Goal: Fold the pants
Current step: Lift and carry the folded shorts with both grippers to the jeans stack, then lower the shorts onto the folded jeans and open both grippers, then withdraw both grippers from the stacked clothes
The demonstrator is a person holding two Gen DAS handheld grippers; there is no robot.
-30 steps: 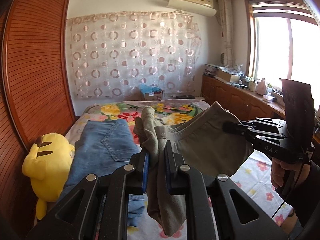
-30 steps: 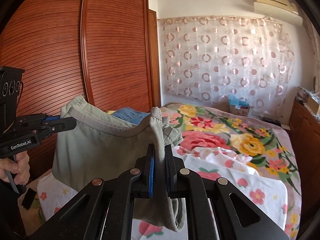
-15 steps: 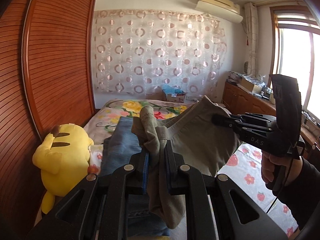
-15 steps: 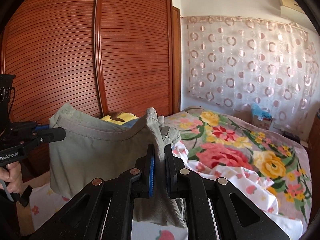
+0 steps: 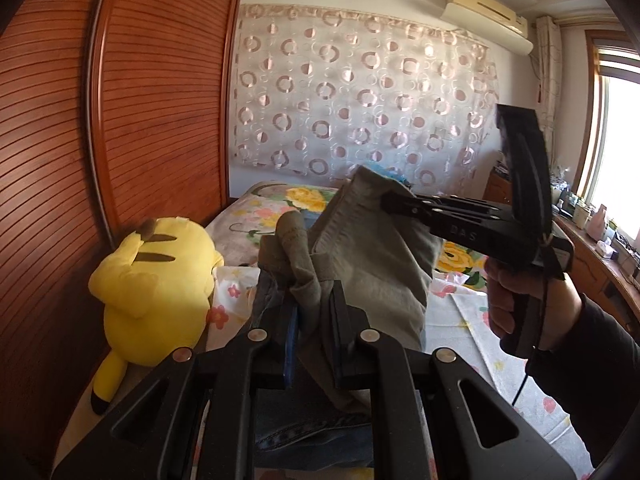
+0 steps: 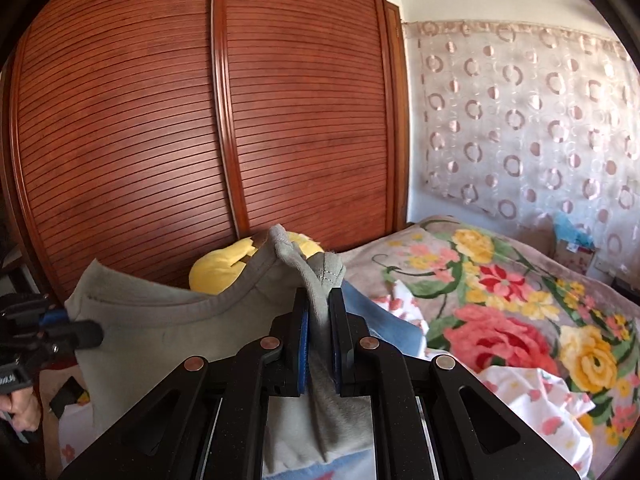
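Left tool (image 5: 314,336): clenched on a bunched edge of the pants (image 5: 372,276); grey-green cloth passes between the blue pads and hangs below them.

Right tool (image 6: 319,340): clenched on the other end of the same waistband; cloth pinched between its pads, a tuft sticking up above the fingertips.

Pants: held in the air over the bed (image 6: 500,300), stretched between the two tools, waistband uppermost and sagging in a shallow curve, the rest hanging down. Not resting on the bed as far as the views show.

Left view: the right tool (image 5: 394,204) comes in from the right, gripped by a hand (image 5: 532,300) in a dark sleeve.

Right view: the left tool (image 6: 86,334) at the left edge, tip at the pants' corner.

Jeans (image 5: 312,432) lie on the bed under the hanging pants. Yellow plush (image 5: 152,292) beside them, against the wardrobe (image 6: 200,120).

Container: a small box (image 6: 576,250) at the far end of the bed below the curtain (image 5: 360,100), something blue at its top; contents cannot be made out.
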